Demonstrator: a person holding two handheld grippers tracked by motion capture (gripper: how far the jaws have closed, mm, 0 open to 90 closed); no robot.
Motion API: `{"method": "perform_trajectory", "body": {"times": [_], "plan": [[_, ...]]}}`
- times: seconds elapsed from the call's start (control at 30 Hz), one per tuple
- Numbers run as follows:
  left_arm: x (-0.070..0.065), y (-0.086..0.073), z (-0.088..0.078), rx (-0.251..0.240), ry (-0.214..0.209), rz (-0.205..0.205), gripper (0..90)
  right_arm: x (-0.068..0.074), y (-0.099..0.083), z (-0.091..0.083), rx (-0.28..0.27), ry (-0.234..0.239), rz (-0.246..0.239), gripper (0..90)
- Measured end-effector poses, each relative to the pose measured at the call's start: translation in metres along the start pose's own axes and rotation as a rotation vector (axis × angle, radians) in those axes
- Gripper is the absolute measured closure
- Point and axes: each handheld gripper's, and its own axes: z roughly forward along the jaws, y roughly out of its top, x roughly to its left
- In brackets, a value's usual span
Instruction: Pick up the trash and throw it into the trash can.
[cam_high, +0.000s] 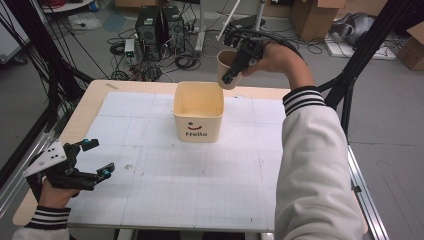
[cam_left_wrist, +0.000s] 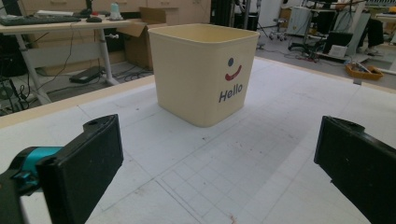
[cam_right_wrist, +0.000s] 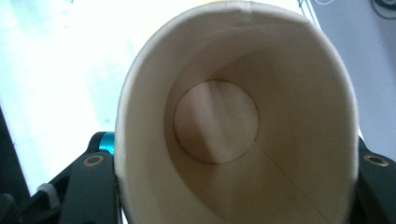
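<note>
One legible text is present: the word "Hello", printed in dark letters on the side wall of the cream square tub (cam_high: 198, 111). In the high view the word stands on the wall facing the person, low on that wall. Above the word sits a printed face sign: a dark dot and a red curved smile line.

In the left gripper view the same tub (cam_left_wrist: 205, 70) shows the word "Hello" slanting slightly upward to the right, with the dot and red curve directly above it.

No other text, number or brand is legible.
</note>
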Motion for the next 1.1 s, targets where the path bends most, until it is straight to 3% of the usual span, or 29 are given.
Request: {"method": "perform_trajectory", "body": {"times": [0.23, 0.5, 0.87, 1.1], "plan": [[0.0, 0.0, 0.0, 0.002, 0.0, 0.0, 1.8, -0.007, 0.012, 0.009, -0.029, 0.001, 0.019, 34.3], [0.001, 0.0, 0.0, 0.003, -0.001, 0.0, 1.7, -0.012, 0.022, 0.019, -0.026, 0.002, 0.03, 34.4], [0.001, -0.001, 0.001, 0.003, -0.002, -0.002, 1.8, -0.012, 0.045, 0.03, 0.003, -0.018, 0.051, 34.4], [0.001, 0.0, 0.001, 0.001, -0.003, -0.002, 1.7, -0.01, 0.065, 0.034, -0.033, -0.027, 0.044, 34.4]]}}
